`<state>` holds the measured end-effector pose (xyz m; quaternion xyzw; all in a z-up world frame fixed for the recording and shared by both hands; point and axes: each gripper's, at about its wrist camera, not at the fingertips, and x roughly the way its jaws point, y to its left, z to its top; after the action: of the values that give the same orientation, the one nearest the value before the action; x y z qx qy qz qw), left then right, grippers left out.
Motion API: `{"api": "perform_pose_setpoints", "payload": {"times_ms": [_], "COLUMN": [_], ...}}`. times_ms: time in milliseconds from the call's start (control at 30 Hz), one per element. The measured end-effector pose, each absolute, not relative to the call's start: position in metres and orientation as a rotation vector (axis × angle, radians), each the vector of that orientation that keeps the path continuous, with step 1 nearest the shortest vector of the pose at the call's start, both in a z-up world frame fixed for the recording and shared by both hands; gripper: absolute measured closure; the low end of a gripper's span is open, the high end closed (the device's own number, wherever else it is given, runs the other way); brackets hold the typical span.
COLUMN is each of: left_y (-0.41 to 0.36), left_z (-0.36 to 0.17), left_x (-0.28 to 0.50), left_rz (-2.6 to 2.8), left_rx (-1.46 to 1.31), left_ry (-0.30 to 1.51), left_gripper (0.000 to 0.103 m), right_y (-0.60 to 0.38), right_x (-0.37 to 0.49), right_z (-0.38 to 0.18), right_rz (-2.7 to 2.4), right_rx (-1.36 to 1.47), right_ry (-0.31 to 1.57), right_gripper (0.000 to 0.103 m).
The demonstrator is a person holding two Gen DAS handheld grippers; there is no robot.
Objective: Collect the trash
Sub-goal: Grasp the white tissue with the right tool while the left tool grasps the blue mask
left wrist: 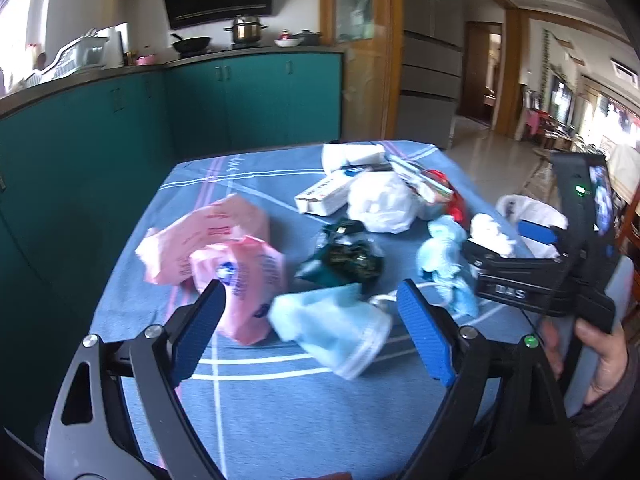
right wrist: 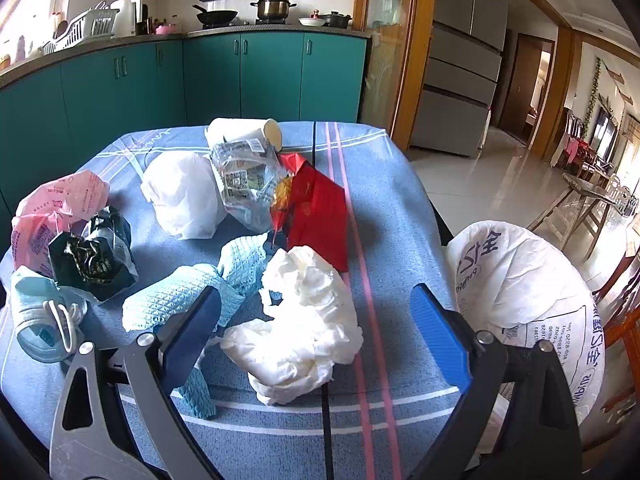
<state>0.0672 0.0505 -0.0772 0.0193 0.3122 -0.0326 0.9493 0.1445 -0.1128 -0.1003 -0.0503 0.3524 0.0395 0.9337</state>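
Right wrist view: my right tool (right wrist: 316, 312) is spread wide and empty, poised over the white tissue (right wrist: 300, 320) near the front of the bench (right wrist: 400, 208). Just left of it lie the blue cloth (right wrist: 180, 300), a dark wrapper (right wrist: 94, 256), pink bags (right wrist: 52, 208) and a mask (right wrist: 44, 320); behind are a white bag (right wrist: 184, 196), a clear packet (right wrist: 244, 176) and red paper (right wrist: 320, 208). The large sack (right wrist: 528, 288) stands open at the bench's right edge.

Left wrist view: my left tool (left wrist: 310, 312) is also wide and empty, above the mask (left wrist: 332, 328).

Judgement: collection has barely begun. All visible trash remains on the bench; whether the sack holds anything cannot be told.
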Motion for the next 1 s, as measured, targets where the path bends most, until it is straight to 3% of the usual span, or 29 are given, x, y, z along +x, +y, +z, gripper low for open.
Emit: {"api": "perform_pose_setpoints", "payload": {"times_ms": [100, 167, 300, 333, 400, 467, 533, 633, 733, 1000], "left_y": [0.043, 0.040, 0.034, 0.033, 0.031, 0.029, 0.028, 0.031, 0.031, 0.031], "left_z": [-0.083, -0.086, -0.090, -0.091, -0.094, -0.098, -0.102, -0.103, -0.095, -0.085], "left_x": [0.068, 0.069, 0.069, 0.069, 0.070, 0.072, 0.075, 0.073, 0.065, 0.059], "left_rz": [-0.073, -0.079, -0.086, -0.086, -0.088, -0.096, -0.103, -0.116, -0.135, -0.169], "left_rx": [0.065, 0.071, 0.089, 0.095, 0.103, 0.106, 0.106, 0.086, 0.070, 0.025], "left_ry": [0.650, 0.662, 0.679, 0.683, 0.695, 0.720, 0.745, 0.749, 0.716, 0.675], "left_gripper": [0.013, 0.013, 0.014, 0.019, 0.034, 0.043, 0.066, 0.081, 0.090, 0.091], "right_y": [-0.111, -0.111, -0.111, -0.112, -0.115, -0.119, -0.123, -0.133, -0.142, -0.167], "right_x": [0.145, 0.145, 0.141, 0.139, 0.135, 0.130, 0.126, 0.117, 0.110, 0.096], "right_z": [-0.103, -0.107, -0.107, -0.106, -0.104, -0.103, -0.102, -0.098, -0.091, -0.082], "right_rz": [0.096, 0.106, 0.109, 0.114, 0.119, 0.116, 0.110, 0.098, 0.084, 0.045], "right_rx": [-0.116, -0.120, -0.131, -0.131, -0.124, -0.117, -0.110, -0.087, -0.072, -0.028], "right_ry": [0.741, 0.755, 0.751, 0.748, 0.743, 0.737, 0.731, 0.714, 0.691, 0.651], "right_gripper": [0.024, 0.043, 0.055, 0.057, 0.058, 0.058, 0.058, 0.058, 0.058, 0.058]}}
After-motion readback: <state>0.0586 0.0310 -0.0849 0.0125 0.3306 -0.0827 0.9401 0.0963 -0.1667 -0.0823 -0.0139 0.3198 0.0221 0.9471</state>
